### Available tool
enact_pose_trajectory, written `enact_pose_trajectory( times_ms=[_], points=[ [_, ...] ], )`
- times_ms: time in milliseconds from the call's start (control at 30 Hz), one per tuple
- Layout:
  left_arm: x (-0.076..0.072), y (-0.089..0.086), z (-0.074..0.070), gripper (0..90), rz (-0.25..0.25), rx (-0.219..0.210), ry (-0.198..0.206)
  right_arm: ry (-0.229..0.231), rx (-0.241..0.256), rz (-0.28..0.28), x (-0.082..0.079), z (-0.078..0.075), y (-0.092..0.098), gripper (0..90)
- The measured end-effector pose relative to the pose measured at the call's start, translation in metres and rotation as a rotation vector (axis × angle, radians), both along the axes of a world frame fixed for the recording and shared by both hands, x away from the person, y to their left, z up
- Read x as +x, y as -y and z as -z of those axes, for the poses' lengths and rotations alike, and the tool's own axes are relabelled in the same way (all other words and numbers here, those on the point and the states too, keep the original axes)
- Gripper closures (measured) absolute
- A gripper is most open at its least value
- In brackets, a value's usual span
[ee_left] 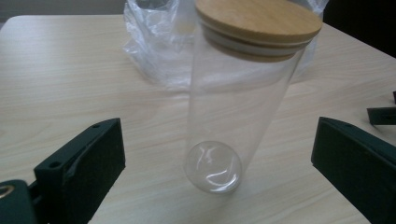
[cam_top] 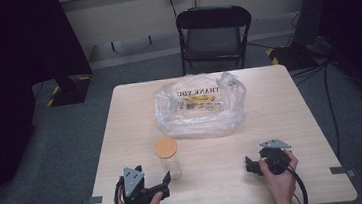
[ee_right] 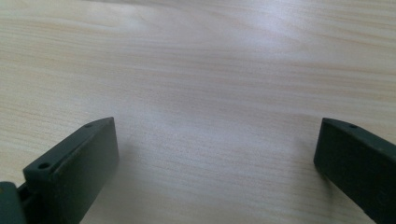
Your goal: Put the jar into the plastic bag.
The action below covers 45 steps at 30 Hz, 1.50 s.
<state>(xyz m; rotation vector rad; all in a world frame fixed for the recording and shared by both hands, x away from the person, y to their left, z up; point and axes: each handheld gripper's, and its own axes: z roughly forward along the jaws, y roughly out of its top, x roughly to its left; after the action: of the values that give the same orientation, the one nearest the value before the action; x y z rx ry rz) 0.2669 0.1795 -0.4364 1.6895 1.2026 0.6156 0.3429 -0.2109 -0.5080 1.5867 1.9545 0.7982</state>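
A tall clear glass jar [cam_top: 170,159] with a round bamboo lid [cam_top: 165,146] stood upright on the pale wood-grain surface [cam_top: 291,116], at about 7 o'clock from its centre, as a person held a gripper in each hand at the near edge. The left gripper [ee_left: 217,158] sat just behind the jar, its black fingers [ee_left: 88,163] spread wide to either side of the glass without touching it; in the left gripper view the jar's rounded base showed as a bright circle through the transparent wall, and the lid was cut off at the top of the frame. The right gripper [cam_top: 255,164], at about 5 o'clock on the surface and well apart from the jar, also had its fingers [ee_right: 79,163] apart, with bare wood grain between them. A crumpled clear plastic bag [cam_top: 200,107] lay at 12 o'clock beyond the jar, printed with "THANK YOU", read upside down from the high view; smaller print and a yellow mark beneath it were too small to make out, and whatever the bag held could not be told. A black folding chair [cam_top: 214,36] stood on the grey carpet past the far edge. The room's sides were dark and hard to make out.
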Motion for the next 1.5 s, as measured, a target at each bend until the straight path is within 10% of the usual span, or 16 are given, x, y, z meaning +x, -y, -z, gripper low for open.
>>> enact_pose_trajectory(
  times_ms=[1500],
  points=[
    [0.065,0.034,-0.007,24.6,0.079,0.121,-0.109,0.000,0.000,0.000,0.000,0.000,0.000,0.0]
  ],
)
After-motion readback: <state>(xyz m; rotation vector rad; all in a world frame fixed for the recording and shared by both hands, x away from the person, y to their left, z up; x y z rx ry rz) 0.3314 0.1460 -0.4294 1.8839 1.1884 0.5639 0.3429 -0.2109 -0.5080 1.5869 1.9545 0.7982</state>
